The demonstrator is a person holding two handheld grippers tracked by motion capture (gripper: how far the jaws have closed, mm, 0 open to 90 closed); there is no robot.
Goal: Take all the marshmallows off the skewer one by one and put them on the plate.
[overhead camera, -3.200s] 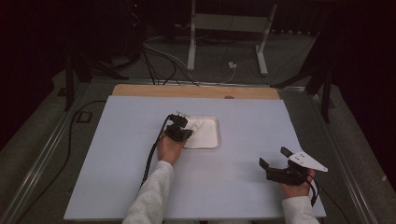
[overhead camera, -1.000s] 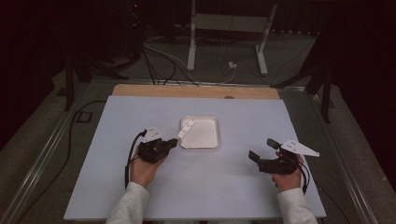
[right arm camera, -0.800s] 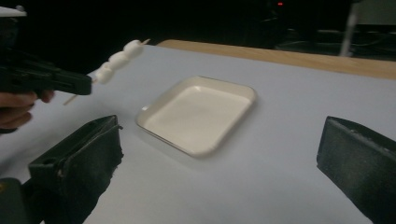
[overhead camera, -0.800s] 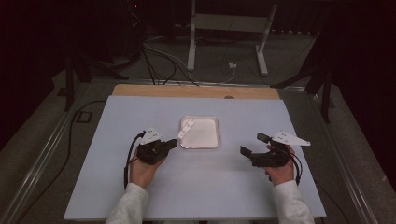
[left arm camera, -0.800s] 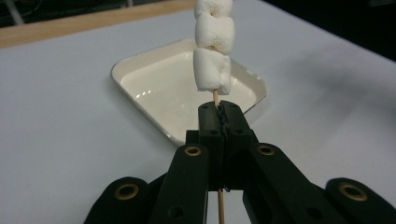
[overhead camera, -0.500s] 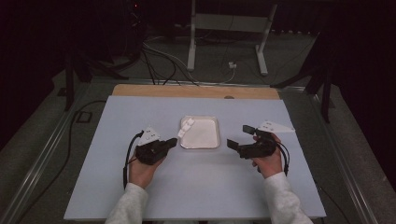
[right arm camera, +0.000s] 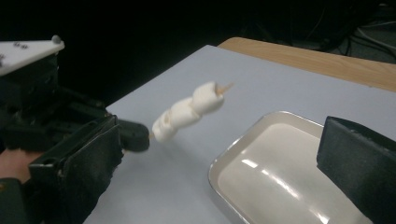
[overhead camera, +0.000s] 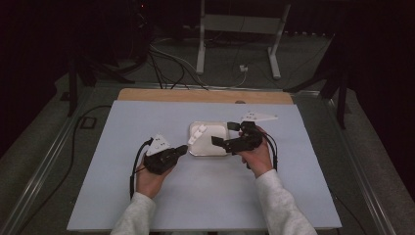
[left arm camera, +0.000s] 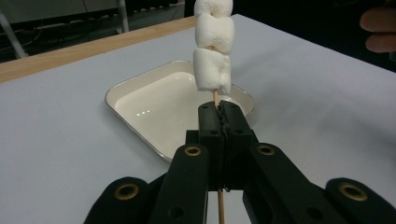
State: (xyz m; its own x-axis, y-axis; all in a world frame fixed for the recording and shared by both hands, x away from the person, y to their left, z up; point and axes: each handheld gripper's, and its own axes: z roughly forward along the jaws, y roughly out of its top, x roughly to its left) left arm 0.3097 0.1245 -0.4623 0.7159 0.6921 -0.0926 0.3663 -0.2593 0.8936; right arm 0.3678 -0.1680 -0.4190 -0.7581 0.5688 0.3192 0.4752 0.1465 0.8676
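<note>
While our left gripper (overhead camera: 182, 149) pinches the skewer (left arm camera: 216, 99) tight between its jaws, three marshmallows (left arm camera: 213, 46) sit on it above the tray's (overhead camera: 221, 150) left edge. We see our right gripper (overhead camera: 224, 133), jaws spread wide, over the tray's right side, near the marshmallows.

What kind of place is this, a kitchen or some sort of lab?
Probably a lab or recording workspace, not a kitchen. A pale blue board on a wooden table holds just one shallow cream metal tray, cables trail across the dark grey floor, and a white metal stand rises behind.
</note>
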